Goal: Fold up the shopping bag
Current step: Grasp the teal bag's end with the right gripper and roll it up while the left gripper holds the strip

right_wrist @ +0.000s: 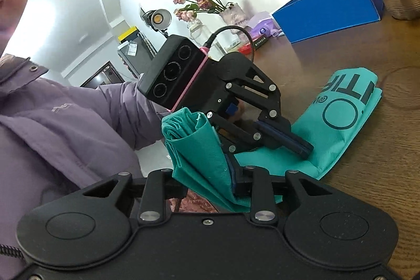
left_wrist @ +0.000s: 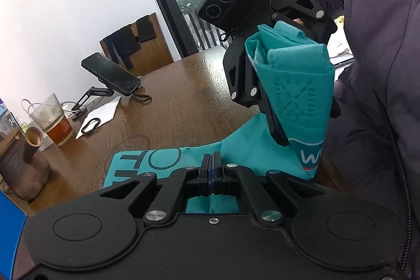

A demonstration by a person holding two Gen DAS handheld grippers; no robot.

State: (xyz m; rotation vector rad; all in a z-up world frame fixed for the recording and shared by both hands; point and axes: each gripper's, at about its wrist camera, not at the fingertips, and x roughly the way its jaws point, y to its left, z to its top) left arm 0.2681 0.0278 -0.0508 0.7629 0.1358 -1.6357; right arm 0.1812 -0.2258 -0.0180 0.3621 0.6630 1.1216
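Shopping bag (left_wrist: 294,85), teal, is lying lengthwise on the wooden table (left_wrist: 183,96), its flat end being pinned under the fully closed left gripper (left_wrist: 211,164) while the right gripper (left_wrist: 302,127) is clamping the rolled end, raised above.

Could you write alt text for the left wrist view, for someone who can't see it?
A teal shopping bag lies on a brown wooden table, pinned by the shut left claw. The right claw lifts the bag's rolled end beside a purple sleeve. A glass of tea and a phone on a stand sit behind.
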